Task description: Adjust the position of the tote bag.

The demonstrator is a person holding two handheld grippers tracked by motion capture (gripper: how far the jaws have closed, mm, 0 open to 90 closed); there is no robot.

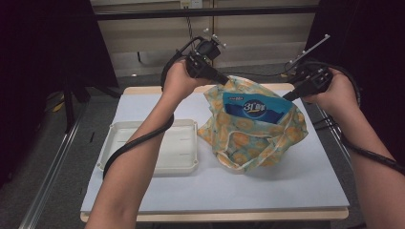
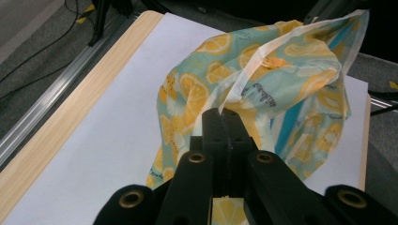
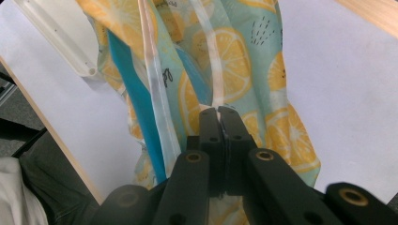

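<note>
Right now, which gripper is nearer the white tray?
Left. The left gripper pinches the bag at its top edge on the side facing the white tray. The right gripper pinches the bag's far edge, with the bag between it and the tray.

This looks like a lab or recording studio rather than a home. A plain white board on a pale wooden table [image 1: 219, 214] stands on grey carpet [image 1: 57, 157], flanked by black curtains [image 1: 43, 47] and a silver aluminium rail [image 1: 52, 176]. Black cables [image 2: 28, 56] trail over the floor, and bare beige wall panels [image 1: 157, 33] close off the back.
</note>
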